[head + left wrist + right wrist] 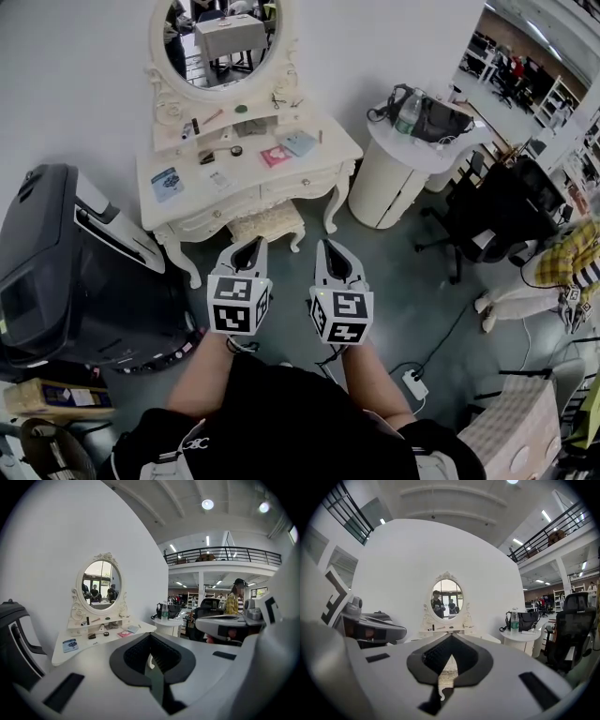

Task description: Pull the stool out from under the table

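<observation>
Pale grey, with a black-and-white marker cube at its rear, the left gripper is held level in front of the torso, tips pointing forward at the dressing-table surface. Its jaws are closed tip to tip, with nothing between them. The right gripper lies parallel just beside it at the same height. Its jaws are also fully together and empty. Both bare forearms reach straight forward, the left forearm and the right forearm set apart at the elbows.

The stool, cream with a patterned cushion, stands tucked under the front edge of the dressing-table surface, between its front legs. Only its front part shows. Both grippers are near it but apart from it.

Room layout, left to right:
- A large black machine stands against the left end of the dressing-table surface.
- An oval mirror in a carved white frame rises at the back. A blue booklet, a pink card and small cosmetics lie on top.
- A round white pedestal surface carries a water bottle and a black bag.
- A white power strip lies on the grey-green floor.
- A black office chair stands beyond.
- A seated person in a yellow checked shirt is at the right edge.
</observation>
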The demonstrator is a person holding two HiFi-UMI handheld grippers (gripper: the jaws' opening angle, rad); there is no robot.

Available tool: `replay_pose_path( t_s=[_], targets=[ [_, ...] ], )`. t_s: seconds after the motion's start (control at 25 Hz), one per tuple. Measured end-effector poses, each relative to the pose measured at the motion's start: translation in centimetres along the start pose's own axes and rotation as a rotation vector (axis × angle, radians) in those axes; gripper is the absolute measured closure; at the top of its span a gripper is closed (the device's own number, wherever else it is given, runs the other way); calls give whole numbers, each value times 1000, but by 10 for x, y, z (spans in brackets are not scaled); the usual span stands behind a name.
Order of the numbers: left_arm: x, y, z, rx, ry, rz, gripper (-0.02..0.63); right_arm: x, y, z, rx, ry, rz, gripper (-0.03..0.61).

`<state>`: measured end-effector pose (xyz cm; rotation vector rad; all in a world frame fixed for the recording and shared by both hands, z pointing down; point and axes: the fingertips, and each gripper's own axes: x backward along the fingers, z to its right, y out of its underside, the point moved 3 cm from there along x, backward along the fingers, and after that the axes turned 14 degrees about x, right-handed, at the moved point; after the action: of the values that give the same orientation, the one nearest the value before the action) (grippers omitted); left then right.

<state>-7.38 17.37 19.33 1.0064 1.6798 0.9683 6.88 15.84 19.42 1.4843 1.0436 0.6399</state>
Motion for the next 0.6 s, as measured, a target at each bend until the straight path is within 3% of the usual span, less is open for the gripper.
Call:
replay_pose_path(
  t_s=[0.6],
  targets=[
    [-70,-10,-14,-9,43,-15,609,-57,18,26,18,39,-43,572]
  ],
)
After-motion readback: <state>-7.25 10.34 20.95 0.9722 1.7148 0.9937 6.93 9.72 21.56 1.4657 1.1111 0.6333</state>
